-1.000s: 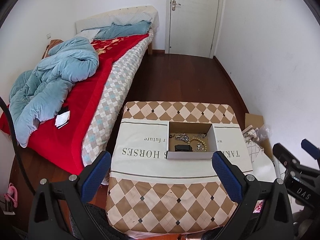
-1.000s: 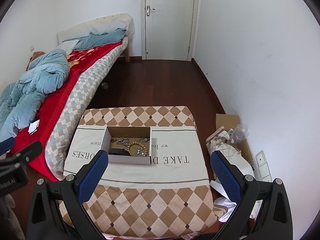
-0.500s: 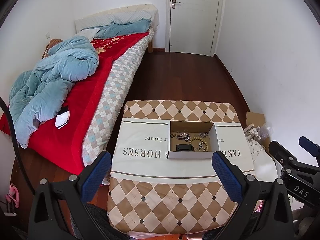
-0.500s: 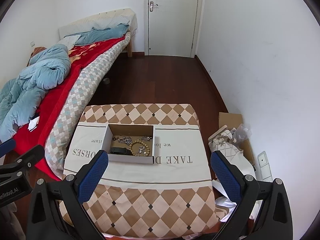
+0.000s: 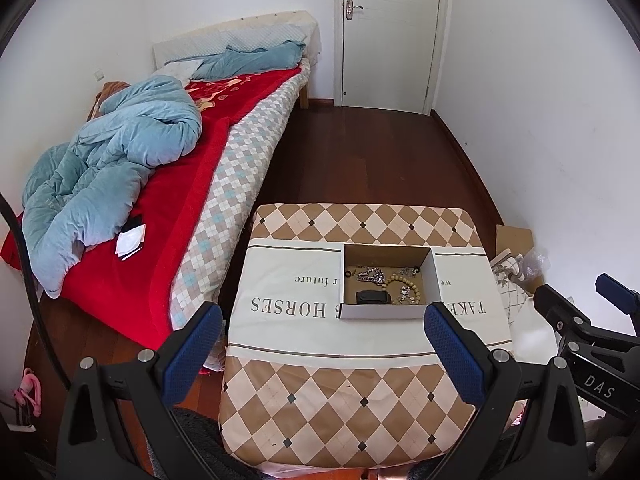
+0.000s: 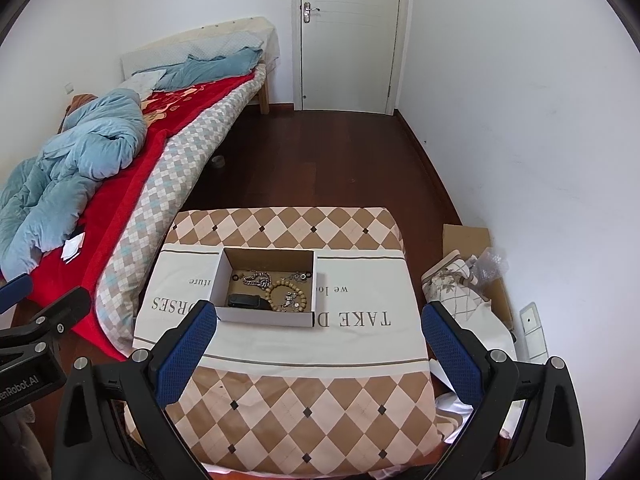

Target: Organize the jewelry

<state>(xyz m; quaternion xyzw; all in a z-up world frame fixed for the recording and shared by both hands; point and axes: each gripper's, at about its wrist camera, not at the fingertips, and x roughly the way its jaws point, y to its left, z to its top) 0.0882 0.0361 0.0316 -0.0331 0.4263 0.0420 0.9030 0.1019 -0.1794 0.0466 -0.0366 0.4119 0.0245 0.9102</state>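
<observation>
An open cardboard box [image 5: 436,280] [image 6: 224,276] sits on the cloth-covered table [image 5: 320,332] [image 6: 360,340]. Inside lie a wooden bead bracelet [image 5: 402,280] [image 6: 286,286], a silver chain [image 5: 370,274] [image 6: 258,279], a black case [image 5: 372,297] [image 6: 246,301] and small silver pieces. My left gripper [image 5: 322,344] is open and empty, held above the table's near side. My right gripper [image 6: 320,342] is open and empty, likewise short of the box. Each gripper shows at the edge of the other's view.
A bed [image 5: 208,168] with a red blanket and blue duvet runs along the left. A patterned bag and flat cardboard [image 6: 460,284] lie on the floor right of the table. A closed white door [image 5: 388,32] stands at the far end.
Both grippers have drifted slightly back and up; the table and box sit a little lower in view. The jaws stay open and the box contents have not moved.
</observation>
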